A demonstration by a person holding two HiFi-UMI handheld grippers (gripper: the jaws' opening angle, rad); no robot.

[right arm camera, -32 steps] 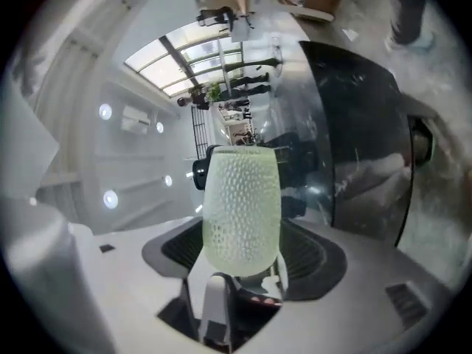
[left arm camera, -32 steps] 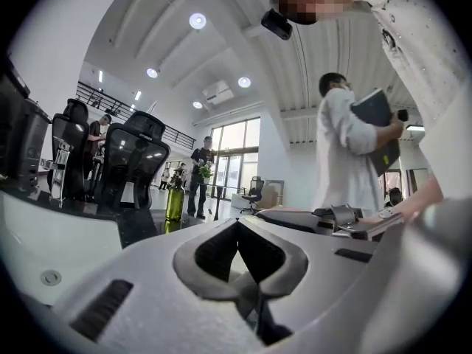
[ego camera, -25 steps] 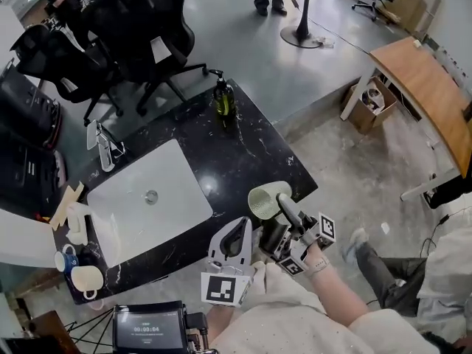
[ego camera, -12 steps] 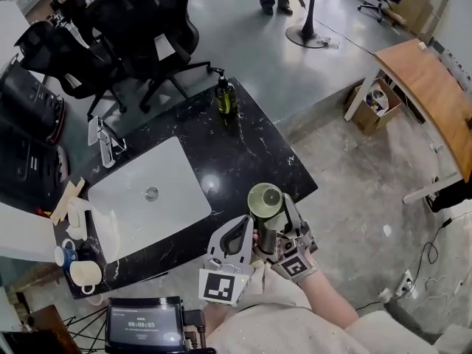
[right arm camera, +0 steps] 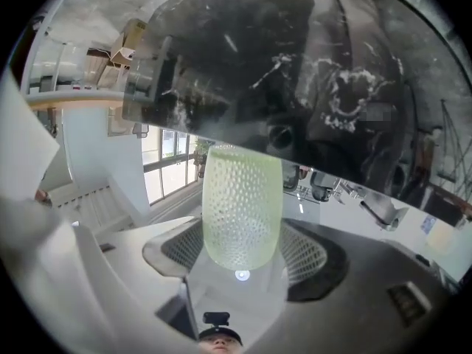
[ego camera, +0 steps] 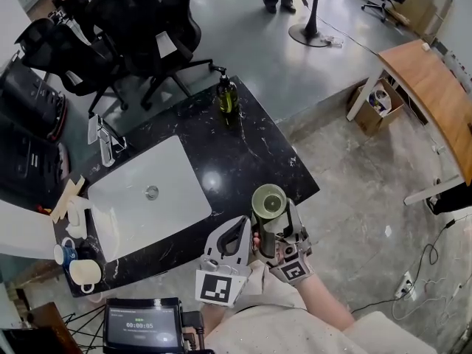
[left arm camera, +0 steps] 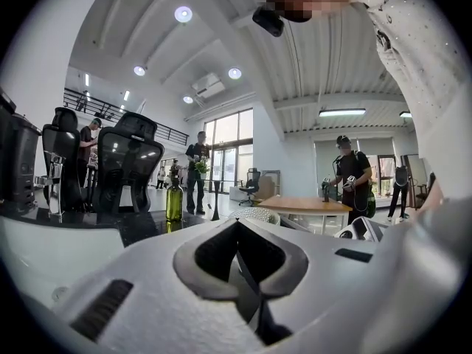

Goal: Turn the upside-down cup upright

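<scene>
In the head view a pale green dimpled cup point(ego camera: 268, 200) is held in the air over the near right corner of the black marble counter point(ego camera: 243, 150), its open mouth facing up at me. My right gripper point(ego camera: 271, 224) is shut on the cup's body from below. In the right gripper view the cup point(right arm camera: 242, 205) stands between the jaws, its rim pointing away from the camera. My left gripper point(ego camera: 230, 245) hangs just left of the cup, jaws shut with nothing in them. In the left gripper view the cup's dimpled side point(left arm camera: 254, 214) peeps over the shut left gripper point(left arm camera: 243, 260).
A white sink point(ego camera: 118, 209) with a faucet point(ego camera: 103, 142) fills the counter's left part. A green soap bottle point(ego camera: 226, 96) stands at the far edge. Two mugs point(ego camera: 80, 270) sit at the near left. Office chairs point(ego camera: 140, 28) stand behind; a wooden table point(ego camera: 428, 87) is right.
The right gripper rolled the cup from lying sideways, mouth to the left, to mouth facing up, and drew slightly left toward the left gripper. The left gripper barely moved.
</scene>
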